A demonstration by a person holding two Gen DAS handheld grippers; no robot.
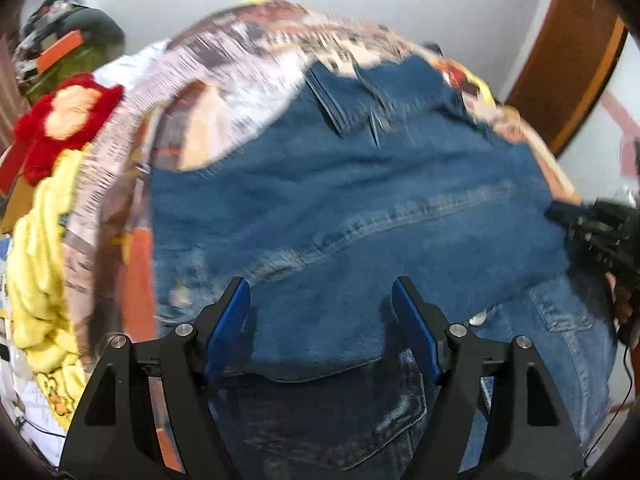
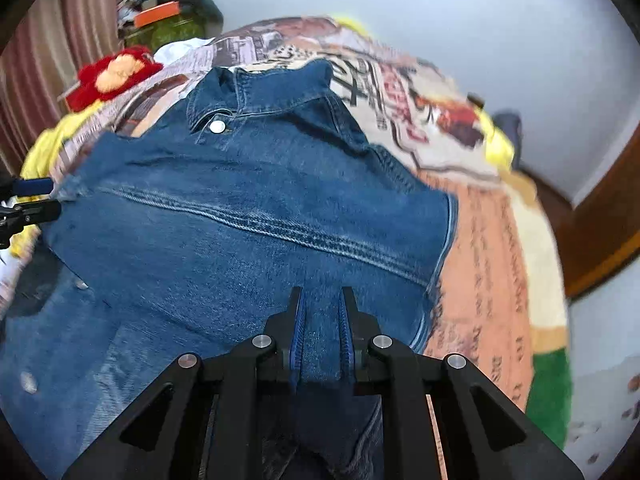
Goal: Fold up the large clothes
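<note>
A blue denim jacket (image 1: 360,208) lies spread on a patterned bedspread (image 1: 224,64), its lower part folded up over the body. In the right wrist view the jacket (image 2: 240,200) shows its collar and a metal button (image 2: 217,126) at the far end. My left gripper (image 1: 320,284) hovers over the folded edge with its jaws wide apart and no cloth between the pads. My right gripper (image 2: 322,292) is shut on a pinch of denim at the near hem. The left gripper's fingers (image 2: 28,200) show at the jacket's left edge.
A red plush toy (image 1: 64,120) and a yellow cloth (image 1: 40,260) lie on the left of the bed. A dark bag (image 2: 172,12) stands at the back left. A wooden door frame (image 1: 572,60) and a green rug (image 2: 552,392) are on the right.
</note>
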